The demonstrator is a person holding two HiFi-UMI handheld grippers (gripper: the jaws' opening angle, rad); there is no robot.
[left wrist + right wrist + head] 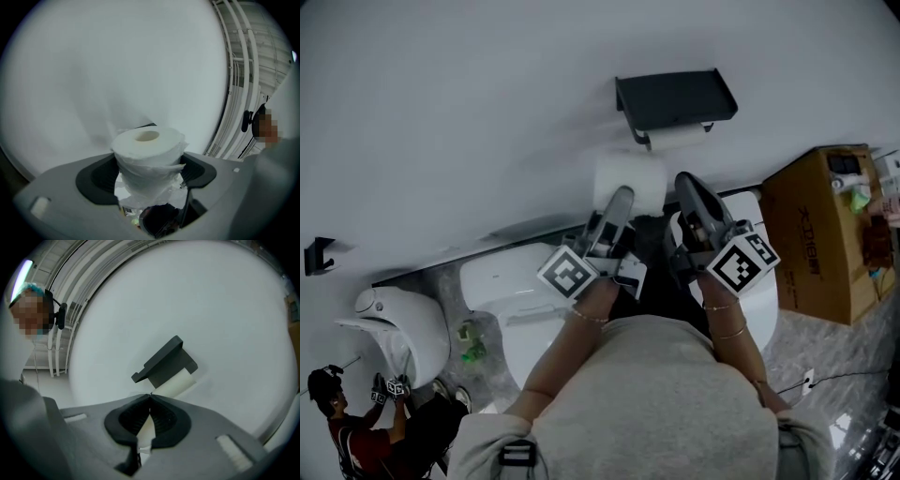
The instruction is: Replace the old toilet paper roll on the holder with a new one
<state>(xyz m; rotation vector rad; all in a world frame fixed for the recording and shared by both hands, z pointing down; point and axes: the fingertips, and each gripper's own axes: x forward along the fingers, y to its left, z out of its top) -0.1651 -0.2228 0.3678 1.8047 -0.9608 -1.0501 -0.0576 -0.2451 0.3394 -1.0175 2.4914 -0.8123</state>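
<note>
A black wall holder [675, 98] carries the old roll [680, 137], worn down to a thin white tube under its shelf. My left gripper [617, 199] is shut on a full new toilet paper roll [628, 180], held upright below and left of the holder. In the left gripper view the new roll [147, 154] stands between the dark pads [101, 174], its loose outer sheets crumpled. My right gripper [685, 180] is shut with nothing in it. It points at the holder [164, 362] and the old roll [179, 383], with its closed tips [150, 397] just short of them.
A white toilet [525, 300] stands below my arms against the white wall. A cardboard box [816, 239] sits at the right. Another white fixture [398, 328] and a person [356, 422] with grippers are at the lower left. White pipes [243, 70] run up the wall.
</note>
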